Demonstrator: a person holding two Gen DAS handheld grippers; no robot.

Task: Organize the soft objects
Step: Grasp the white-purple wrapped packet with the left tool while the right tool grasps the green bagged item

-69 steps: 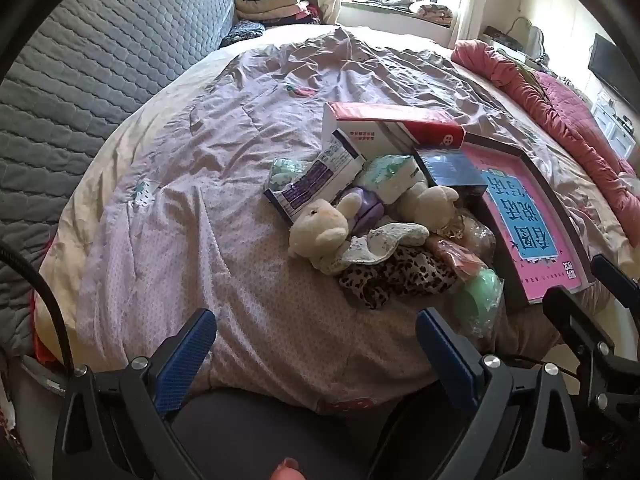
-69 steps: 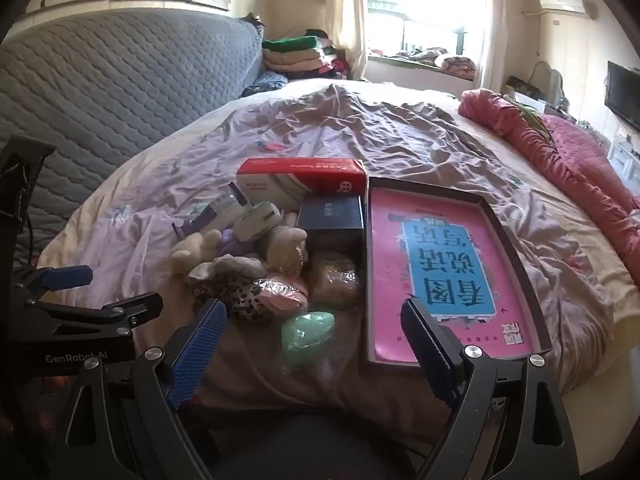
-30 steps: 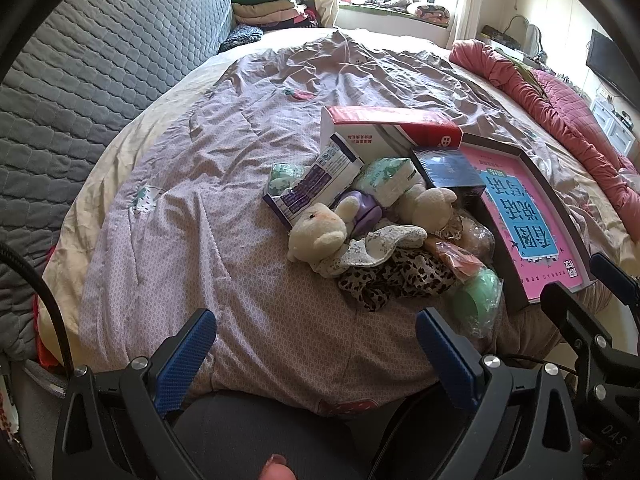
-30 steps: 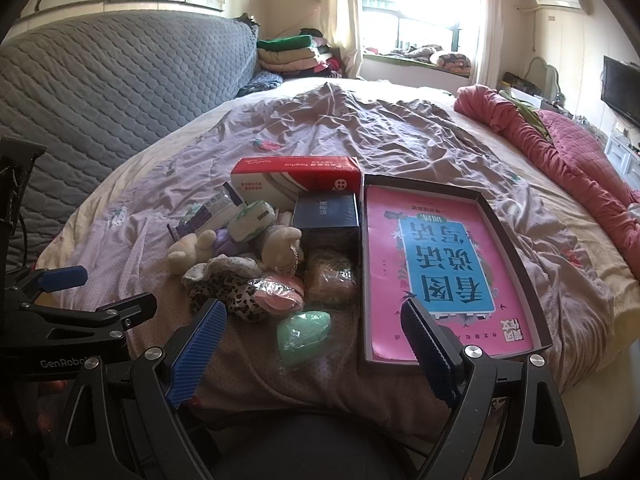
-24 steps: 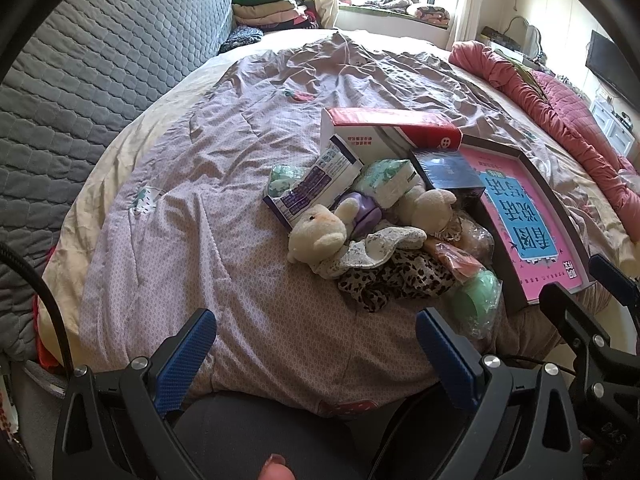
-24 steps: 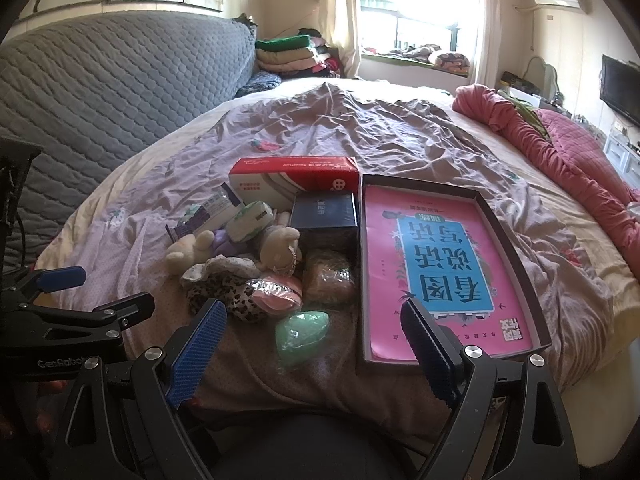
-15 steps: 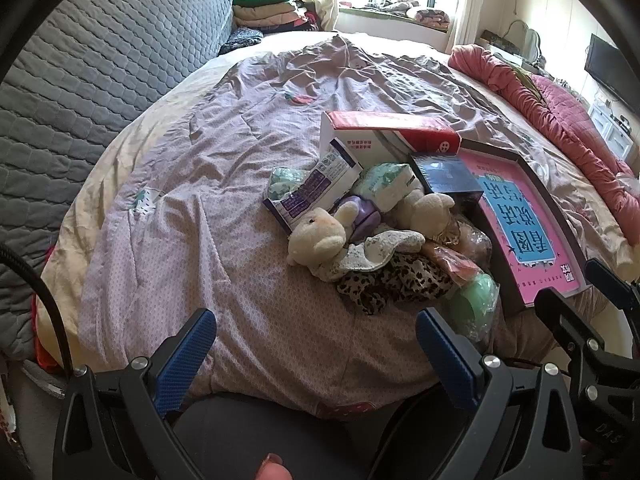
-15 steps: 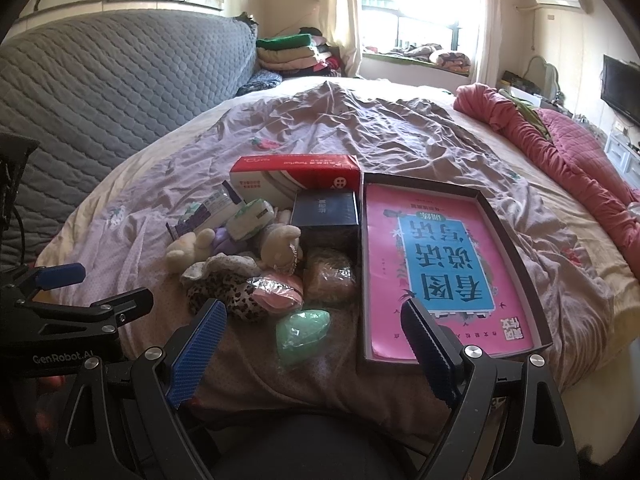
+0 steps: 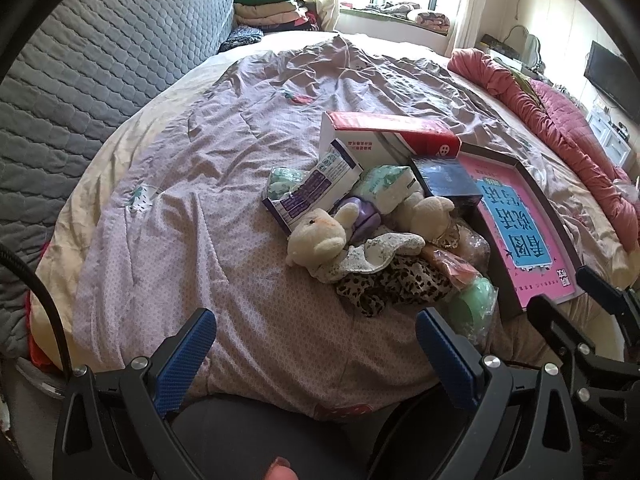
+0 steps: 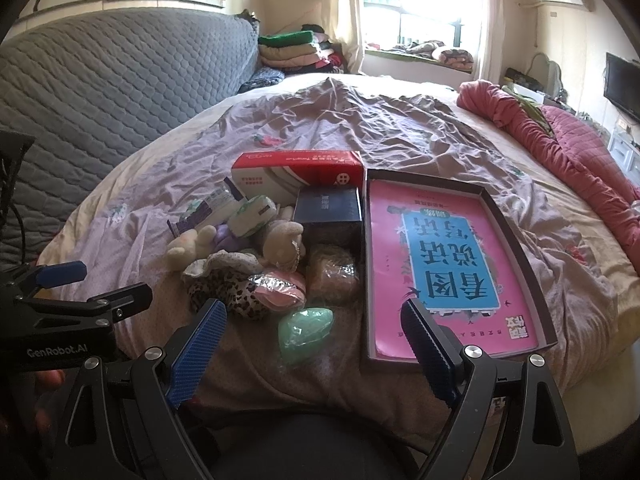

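Bed (image 10: pixel 360 128) under a wrinkled lilac sheet fills both views, grey quilted headboard (image 10: pixel 120 80) at 10 o'clock, pink quilt (image 10: pixel 580 148) bunched at 2 o'clock

Open dark tray box (image 10: pixel 516 240) with a pink-and-blue printed sheet sits right of centre in the right wrist view, long axis 12-to-6, print upside down to the camera

Red-and-white carton (image 10: pixel 298 172) lies at 12 o'clock of the pile, long axis 9-to-3. Dark blue box (image 10: pixel 326 210) is just below it, touching the tray's left wall

Soft pile is heaped left of the tray, near the bed's front edge:
- leopard-print cloth (image 10: pixel 224 292) at the pile's 6 o'clock, spread 9-to-3
- cream plush toy (image 9: pixel 320 236) lying on its side, head toward 9 o'clock in the left wrist view, a white frilled cloth (image 9: pixel 376 254) over its body
- second beige plush (image 10: pixel 282 246) at the pile centre, against the blue box
- purple-and-white packet (image 9: pixel 312 192) tilted, long axis roughly 7-to-1
- pale green-white pack (image 9: pixel 386 186) leaning on the carton
- pink wrapped item (image 10: pixel 280 290) and brown wrapped item (image 10: pixel 334 272) side by side
- mint green wrapped item (image 10: pixel 306 330) nearest the bed edge, 6 o'clock of the pink one

Left gripper (image 9: pixel 316 344): blue pads spread wide, nothing between them, short of the pile. Right gripper (image 10: pixel 312 340): same wide spread, nothing held, mint item seen between its fingers but untouched
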